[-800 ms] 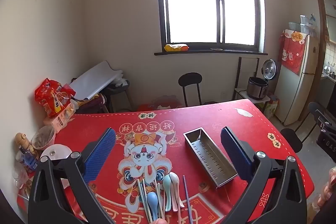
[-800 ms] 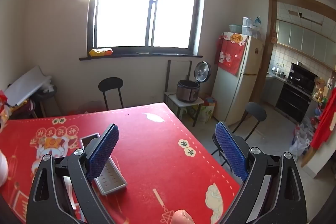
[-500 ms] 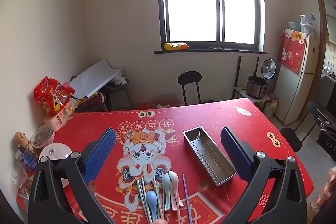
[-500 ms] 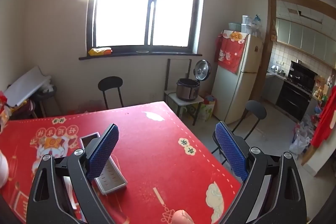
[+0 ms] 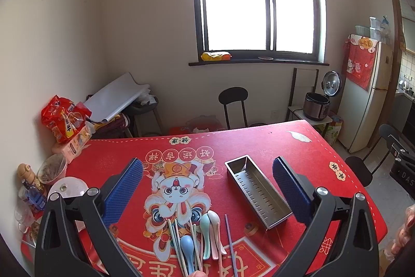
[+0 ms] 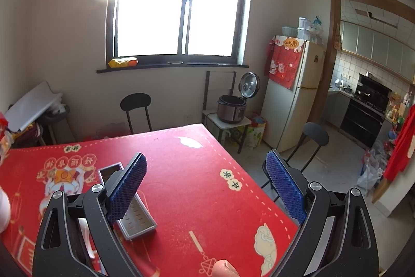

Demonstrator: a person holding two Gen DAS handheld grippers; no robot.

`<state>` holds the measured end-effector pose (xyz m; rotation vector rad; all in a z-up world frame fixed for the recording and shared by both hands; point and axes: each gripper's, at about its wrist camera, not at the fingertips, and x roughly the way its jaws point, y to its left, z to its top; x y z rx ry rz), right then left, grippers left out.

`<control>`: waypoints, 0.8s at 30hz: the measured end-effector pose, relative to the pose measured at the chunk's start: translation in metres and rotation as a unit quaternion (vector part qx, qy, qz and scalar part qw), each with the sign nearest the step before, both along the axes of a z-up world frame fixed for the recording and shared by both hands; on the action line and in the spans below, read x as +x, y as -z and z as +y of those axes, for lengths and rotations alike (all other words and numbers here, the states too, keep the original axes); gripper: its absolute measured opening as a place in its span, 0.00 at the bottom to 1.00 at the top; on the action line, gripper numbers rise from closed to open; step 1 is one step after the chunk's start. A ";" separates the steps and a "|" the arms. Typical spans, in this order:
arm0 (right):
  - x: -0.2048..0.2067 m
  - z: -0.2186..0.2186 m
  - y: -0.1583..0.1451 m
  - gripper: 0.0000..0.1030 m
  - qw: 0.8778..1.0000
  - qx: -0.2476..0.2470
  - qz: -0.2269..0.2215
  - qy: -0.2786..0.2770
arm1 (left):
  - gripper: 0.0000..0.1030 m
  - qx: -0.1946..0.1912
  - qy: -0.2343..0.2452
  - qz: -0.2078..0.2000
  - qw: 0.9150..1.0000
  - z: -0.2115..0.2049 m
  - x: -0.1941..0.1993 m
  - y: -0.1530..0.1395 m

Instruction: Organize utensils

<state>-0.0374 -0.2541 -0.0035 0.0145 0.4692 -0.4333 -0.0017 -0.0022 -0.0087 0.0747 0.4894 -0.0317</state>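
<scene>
Both grippers, left gripper (image 5: 207, 188) and right gripper (image 6: 207, 186), hang wide open and empty, spoons (image 5: 210, 227) and chopsticks (image 5: 230, 243) loose beside the steel tray (image 5: 256, 190), so I'd grab one piece mid-handle.

left wrist: above table's near edge, angled down toward window wall | right wrist: further right, over table's right edge, facing kitchen doorway | shared: metal tray (image 5: 256, 192) (image 6: 135, 214), window, fridge
</scene>
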 end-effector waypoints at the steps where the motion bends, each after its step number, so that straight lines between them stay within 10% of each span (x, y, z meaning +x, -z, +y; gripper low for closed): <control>1: 0.001 0.001 0.000 0.88 1.000 0.000 0.000 0.000 | 0.95 0.000 0.000 -0.001 1.000 0.000 0.000 -0.001; 24: 0.002 0.002 0.006 0.88 1.000 0.007 -0.001 0.002 | 0.95 0.002 0.000 0.000 1.000 0.002 0.001 -0.005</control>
